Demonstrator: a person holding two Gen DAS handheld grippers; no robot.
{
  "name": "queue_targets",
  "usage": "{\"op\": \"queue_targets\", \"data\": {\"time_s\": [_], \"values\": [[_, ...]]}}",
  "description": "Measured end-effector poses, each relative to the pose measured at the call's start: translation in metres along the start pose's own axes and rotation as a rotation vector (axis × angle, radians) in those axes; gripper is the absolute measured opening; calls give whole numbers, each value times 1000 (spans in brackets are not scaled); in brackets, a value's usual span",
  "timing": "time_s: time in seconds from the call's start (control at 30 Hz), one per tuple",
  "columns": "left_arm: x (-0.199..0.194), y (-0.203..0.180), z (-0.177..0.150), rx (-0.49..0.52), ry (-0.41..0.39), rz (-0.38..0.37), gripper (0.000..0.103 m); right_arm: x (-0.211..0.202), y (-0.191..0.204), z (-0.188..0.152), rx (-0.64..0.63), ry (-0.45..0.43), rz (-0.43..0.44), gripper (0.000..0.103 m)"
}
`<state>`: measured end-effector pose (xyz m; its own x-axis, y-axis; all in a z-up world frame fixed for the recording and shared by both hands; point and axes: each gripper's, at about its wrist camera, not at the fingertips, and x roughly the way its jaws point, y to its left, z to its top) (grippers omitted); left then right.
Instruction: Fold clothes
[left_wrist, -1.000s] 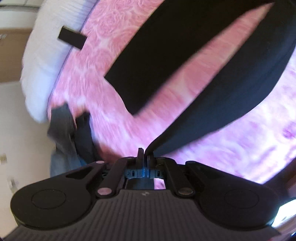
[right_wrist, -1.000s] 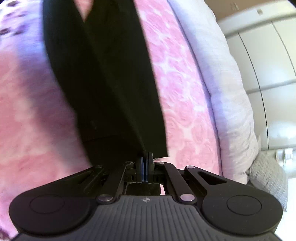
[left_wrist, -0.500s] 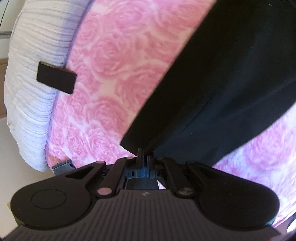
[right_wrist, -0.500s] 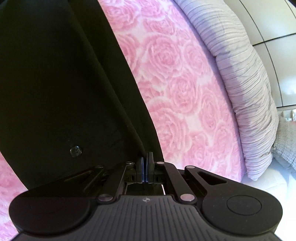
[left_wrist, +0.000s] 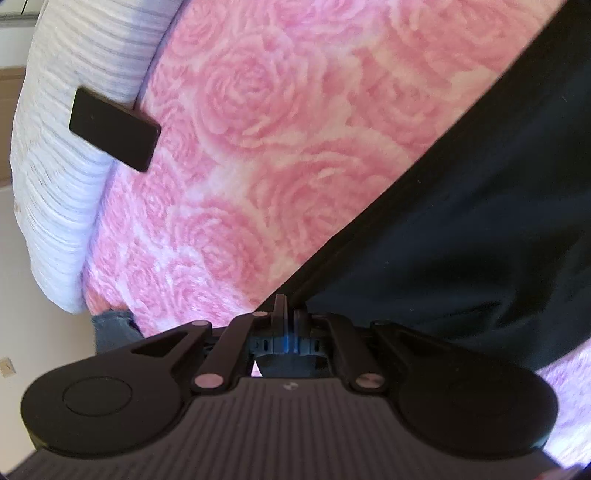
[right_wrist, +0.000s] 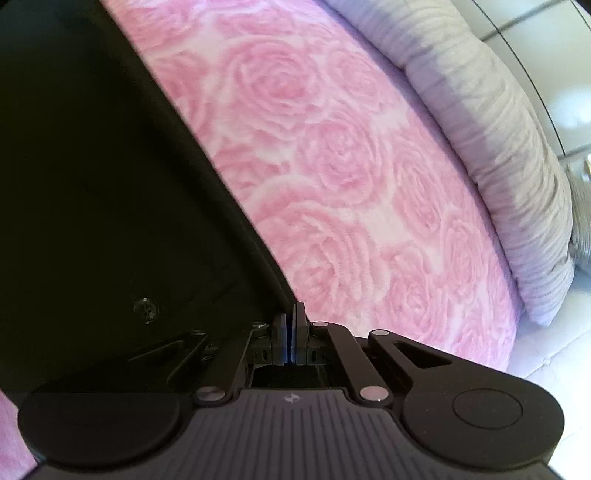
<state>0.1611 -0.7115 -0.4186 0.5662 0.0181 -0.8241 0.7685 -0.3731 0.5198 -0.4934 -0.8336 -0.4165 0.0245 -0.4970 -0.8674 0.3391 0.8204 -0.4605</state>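
Left tongs (left_wrist: 290, 314) are pinched tight on the edge of the black garment (left_wrist: 480, 221), the cloth running straight out of the closed tips and spreading away up and to the right across the bed. Over on the other side, the right tongs (right_wrist: 290, 317) are clamped on the same black garment (right_wrist: 92, 184) too, pads pressed together with the hem caught between them, and the fabric fans out to the left and upward, filling that whole side of the view. There's a small dark button (right_wrist: 147, 309) on the cloth just left of the right tongs, close to the tips. Both pairs point steeply down at the bed. The garment lies low over a pink blanket (left_wrist: 258, 147) printed with big roses, which shows bare to the left of the cloth in the left view and to the right of it (right_wrist: 351, 166) in the right view. Further out, a ribbed white duvet (left_wrist: 62, 184) bunches along the blanket's edge, and a flat black rectangular object (left_wrist: 114, 129) sits where duvet meets blanket. The same pale duvet (right_wrist: 498, 147) curves along the far right of the right view. Below the bed corner in the left view, a bit of grey-blue fabric (left_wrist: 110, 328) pokes out by the pale floor (left_wrist: 37, 314).
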Motion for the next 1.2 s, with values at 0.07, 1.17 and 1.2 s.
{"op": "queue_targets", "data": {"time_s": [0.07, 1.17, 1.2], "values": [[3, 1, 2, -35, -2, -8, 2, 1, -3, 0, 19, -1, 11, 0], [-76, -9, -246, -615, -54, -40, 57, -142, 99, 44, 406, -299, 245, 75], [-74, -15, -254, -621, -69, -57, 57, -148, 112, 48, 414, -298, 266, 75]]}}
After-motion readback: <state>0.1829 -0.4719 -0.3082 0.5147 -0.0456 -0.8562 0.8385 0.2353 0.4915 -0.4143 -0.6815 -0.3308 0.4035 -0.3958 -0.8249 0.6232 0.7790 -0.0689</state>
